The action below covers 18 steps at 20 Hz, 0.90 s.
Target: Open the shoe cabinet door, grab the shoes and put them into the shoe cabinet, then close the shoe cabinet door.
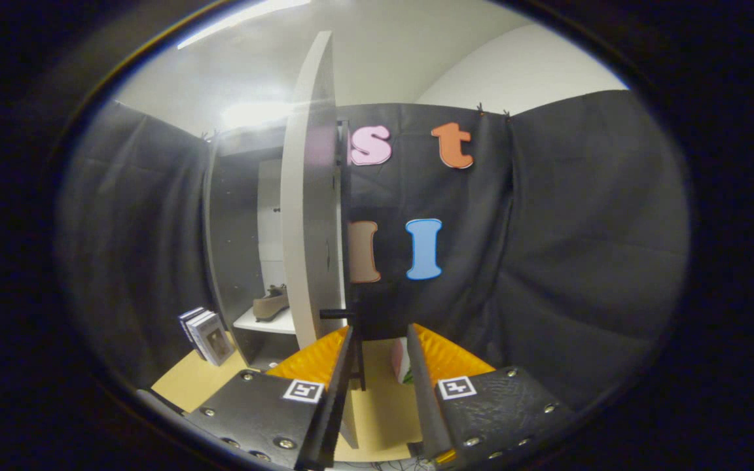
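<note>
Matt smooth cabinet door (308,216), suede-like shoe (271,303), wood tabletop (377,405).

We count one cabinet (239,216) with one open door (308,216), one shoe (271,304) on its shelf (266,322), two boxes (207,335), and one gripper (380,340), its jaws parted.

You have a white cabinet door (308,196) standing edge-on, its bar handle (336,314) black. Inside, the shelf (266,322) is white and the shoe (271,303) on it tan-brown (laces the same shade). The worktop (377,399) is pale yellow wood. Your tongs (380,347) carry black-and-white square markers. The boxes (205,335) beside the cabinet look white-edged, dark-faced.
</note>
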Tool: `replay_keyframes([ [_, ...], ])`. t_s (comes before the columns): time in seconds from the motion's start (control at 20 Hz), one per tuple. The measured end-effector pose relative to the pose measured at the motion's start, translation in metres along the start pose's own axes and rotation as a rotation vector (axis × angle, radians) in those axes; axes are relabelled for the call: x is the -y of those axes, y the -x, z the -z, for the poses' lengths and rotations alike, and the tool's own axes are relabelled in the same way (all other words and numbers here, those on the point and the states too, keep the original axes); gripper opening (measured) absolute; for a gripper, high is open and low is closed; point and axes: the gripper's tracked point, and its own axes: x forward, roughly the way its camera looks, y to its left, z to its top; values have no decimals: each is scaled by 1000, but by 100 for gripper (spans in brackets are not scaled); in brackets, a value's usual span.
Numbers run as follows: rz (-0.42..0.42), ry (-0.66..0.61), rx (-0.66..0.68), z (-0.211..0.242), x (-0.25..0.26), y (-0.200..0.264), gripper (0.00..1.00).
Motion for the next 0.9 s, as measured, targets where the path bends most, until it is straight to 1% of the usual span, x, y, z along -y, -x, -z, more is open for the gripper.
replay_keyframes([
  [0.1,-43,4,-19,7,-6,-13,49],
  [0.3,-82,-31,-42,14,-10,-30,49],
  [0.45,-114,-47,-42,19,-21,-33,49],
  [0.55,-151,-35,-36,19,-37,-34,49],
  [0.75,-252,-27,-38,25,-90,-33,50],
  [0.9,-294,-4,-34,27,-127,-35,50],
])
